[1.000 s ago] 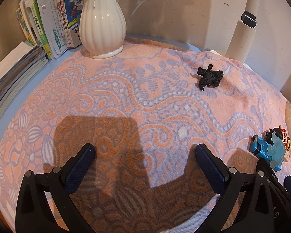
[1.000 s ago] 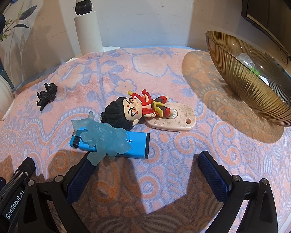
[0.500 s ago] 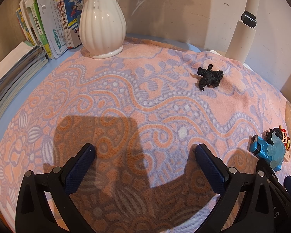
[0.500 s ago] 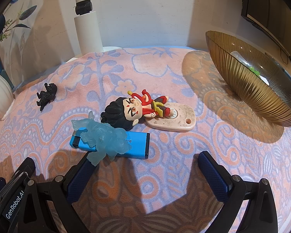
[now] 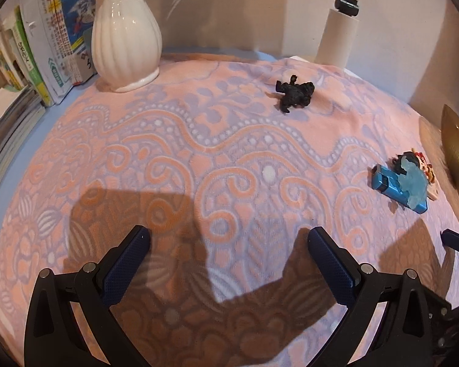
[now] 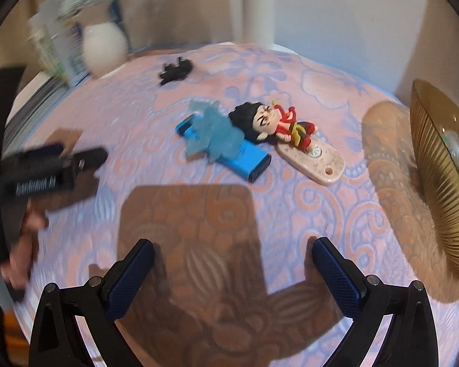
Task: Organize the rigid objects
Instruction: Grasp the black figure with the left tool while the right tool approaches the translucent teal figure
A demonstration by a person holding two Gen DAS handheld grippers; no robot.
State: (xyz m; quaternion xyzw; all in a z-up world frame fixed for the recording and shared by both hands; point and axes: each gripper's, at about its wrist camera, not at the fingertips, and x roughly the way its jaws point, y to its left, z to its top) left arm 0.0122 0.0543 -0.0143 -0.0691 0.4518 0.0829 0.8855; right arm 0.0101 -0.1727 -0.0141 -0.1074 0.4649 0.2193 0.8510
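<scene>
A small black figure (image 5: 295, 93) lies far on the patterned cloth, well ahead of my open, empty left gripper (image 5: 226, 244); it also shows in the right wrist view (image 6: 176, 70). A translucent blue figure (image 6: 214, 136) lies on a blue box (image 6: 248, 160), beside a black-haired doll in red (image 6: 272, 122) on a pink base (image 6: 318, 159). These lie ahead of my open, empty right gripper (image 6: 232, 250). The same pile shows at the right in the left wrist view (image 5: 404, 180). The left gripper's body (image 6: 46, 171) shows blurred at the left.
A ribbed golden bowl (image 6: 437, 183) stands at the right with something pale and green inside. A white vase (image 5: 125, 39) and books (image 5: 39, 49) stand at the back left. A white lamp post (image 5: 339, 27) rises at the back.
Both grippers have pulled back and risen. The right wrist view has swung left and is motion-blurred. The objects on the cloth have not moved.
</scene>
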